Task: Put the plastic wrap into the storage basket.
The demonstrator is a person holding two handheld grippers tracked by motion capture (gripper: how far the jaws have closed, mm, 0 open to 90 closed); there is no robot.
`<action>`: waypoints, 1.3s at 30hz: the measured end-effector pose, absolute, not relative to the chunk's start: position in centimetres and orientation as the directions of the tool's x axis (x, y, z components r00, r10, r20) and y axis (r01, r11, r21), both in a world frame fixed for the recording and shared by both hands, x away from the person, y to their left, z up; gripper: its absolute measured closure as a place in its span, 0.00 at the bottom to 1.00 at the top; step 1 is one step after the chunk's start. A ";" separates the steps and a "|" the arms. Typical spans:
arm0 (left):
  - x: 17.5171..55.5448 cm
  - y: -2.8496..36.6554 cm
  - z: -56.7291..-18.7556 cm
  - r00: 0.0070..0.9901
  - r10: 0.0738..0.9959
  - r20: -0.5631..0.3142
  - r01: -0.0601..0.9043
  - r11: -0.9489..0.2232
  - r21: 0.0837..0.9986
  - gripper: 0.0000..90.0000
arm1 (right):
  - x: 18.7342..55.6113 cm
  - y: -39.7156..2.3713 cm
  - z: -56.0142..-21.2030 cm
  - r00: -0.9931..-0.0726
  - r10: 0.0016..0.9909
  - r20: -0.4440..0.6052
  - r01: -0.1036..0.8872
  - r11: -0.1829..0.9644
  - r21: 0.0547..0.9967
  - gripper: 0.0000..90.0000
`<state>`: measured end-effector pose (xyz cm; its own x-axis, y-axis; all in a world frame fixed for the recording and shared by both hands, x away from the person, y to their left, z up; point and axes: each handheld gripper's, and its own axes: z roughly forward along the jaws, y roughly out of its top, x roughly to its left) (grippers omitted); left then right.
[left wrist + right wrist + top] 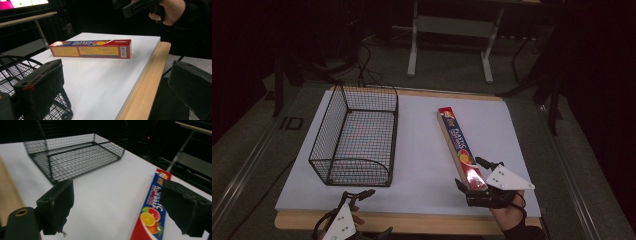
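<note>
Your right gripper, jaws spread, straddles the near end of the long red-and-blue plastic wrap box lying flat right of the wire basket; your left gripper is spread too.

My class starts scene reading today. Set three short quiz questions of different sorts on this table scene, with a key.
1. True or false: the plastic wrap box lies inside the wire basket.
2. Which gripper is nearest the box's near end? A) left gripper B) right gripper
3. Fill in: the basket stands on the white ____ that covers the table.

Key: 1 false, it lies flat on the board, apart from the basket. 2 B, open, with one jaw beside the box's near end. 3 board.
</note>
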<state>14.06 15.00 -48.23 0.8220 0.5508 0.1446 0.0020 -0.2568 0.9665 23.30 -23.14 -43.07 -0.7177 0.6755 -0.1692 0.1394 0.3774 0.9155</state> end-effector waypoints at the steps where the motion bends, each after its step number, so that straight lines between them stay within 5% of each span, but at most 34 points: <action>1: 14.1 15.0 -48.2 0.822 0.551 0.143 0.003 -0.256 0.967 0.01 | 23.9 -23.0 -42.9 -0.720 0.674 -0.168 0.140 0.378 0.915 0.14; 14: 14.1 15.1 -48.1 0.822 0.551 0.144 -0.003 -0.250 0.968 0.01 | 27.3 -21.7 -42.5 -0.695 0.696 -0.180 0.177 0.409 0.895 0.14; 39: 14.1 15.2 -48.0 0.830 0.541 0.135 -0.001 -0.241 0.970 0.01 | 35.1 -21.1 -44.3 -0.619 0.781 -0.082 0.445 0.435 0.783 0.10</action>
